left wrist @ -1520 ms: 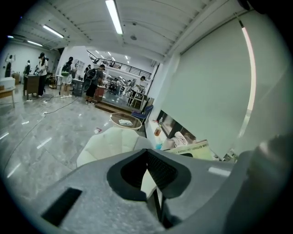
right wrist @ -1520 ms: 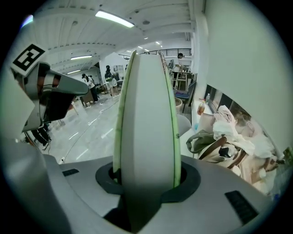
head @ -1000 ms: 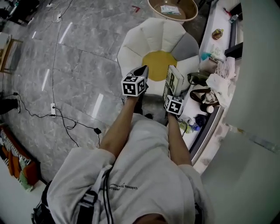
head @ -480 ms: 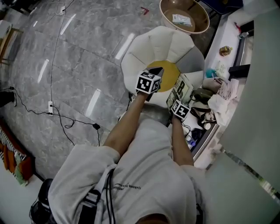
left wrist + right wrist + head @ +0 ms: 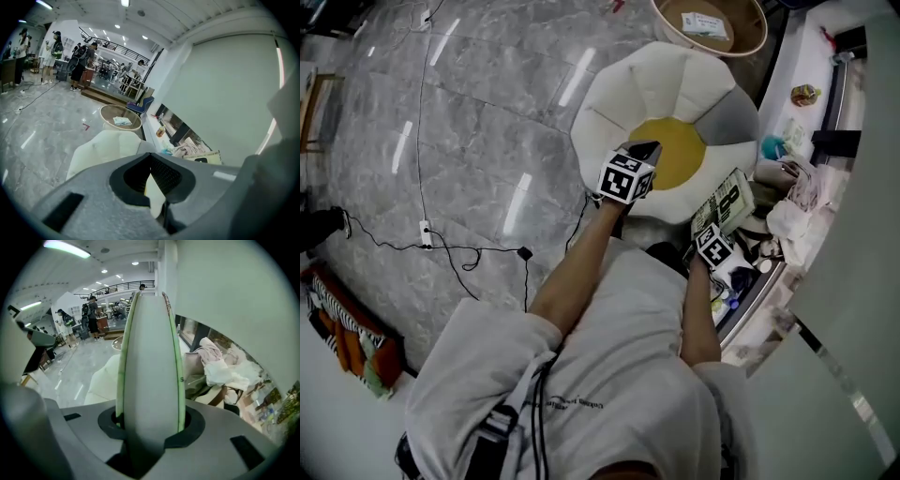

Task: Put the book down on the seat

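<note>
Frankly, my right tongs (image 5: 718, 227) pinch the book (image 5: 727, 199) by one edge only, just off the seat's (image 5: 647, 84) right rim beside the clutter (image 5: 787, 220); a slip would drop it there. My right arm is bent close. The left reaches farther, its tongs (image 5: 642, 150) seemingly closed and empty over the yellow centre.

Only a small letter "S" was made out, on the green edge of the book (image 5: 150, 357) in the right gripper view, while the large dark print on its cover and the small line printed across the shirt (image 5: 581, 375) were left unread.
</note>
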Available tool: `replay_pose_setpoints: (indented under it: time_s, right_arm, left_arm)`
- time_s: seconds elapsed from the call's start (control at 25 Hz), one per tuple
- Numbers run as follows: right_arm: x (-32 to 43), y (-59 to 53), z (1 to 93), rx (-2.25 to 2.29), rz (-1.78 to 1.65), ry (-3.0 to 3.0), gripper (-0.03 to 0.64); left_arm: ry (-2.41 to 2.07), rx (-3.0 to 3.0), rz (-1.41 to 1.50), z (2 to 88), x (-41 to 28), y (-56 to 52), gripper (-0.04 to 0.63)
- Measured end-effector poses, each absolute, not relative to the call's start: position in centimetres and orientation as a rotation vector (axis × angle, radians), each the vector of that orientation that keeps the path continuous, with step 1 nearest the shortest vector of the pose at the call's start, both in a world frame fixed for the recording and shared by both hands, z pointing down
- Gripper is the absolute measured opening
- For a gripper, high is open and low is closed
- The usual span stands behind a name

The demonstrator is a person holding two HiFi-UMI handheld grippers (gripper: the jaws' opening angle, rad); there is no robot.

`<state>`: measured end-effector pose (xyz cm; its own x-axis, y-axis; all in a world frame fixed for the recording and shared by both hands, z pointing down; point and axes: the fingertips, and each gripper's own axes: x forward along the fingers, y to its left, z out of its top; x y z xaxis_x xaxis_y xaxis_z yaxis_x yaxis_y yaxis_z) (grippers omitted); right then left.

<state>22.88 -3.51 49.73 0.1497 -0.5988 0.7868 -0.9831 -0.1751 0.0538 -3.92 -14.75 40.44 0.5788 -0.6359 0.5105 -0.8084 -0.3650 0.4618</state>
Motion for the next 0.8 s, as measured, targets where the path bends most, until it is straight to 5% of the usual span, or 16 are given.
replay_pose_setpoints:
  time_s: [0.32, 0.8]
  right_arm:
    - [26.5, -3.9, 49.4, 1.991, 0.835, -1.392, 0.152]
    - [22.3, -11.3, 53.3, 1.553, 0.948, -1.735, 0.152]
  left_arm:
    - [-1.104, 2.088, 0.384, 43.9, -2.5, -14.7, 0.009]
    - [-1.209, 1.917, 0.373, 48.7, -2.0, -15.6, 0.009]
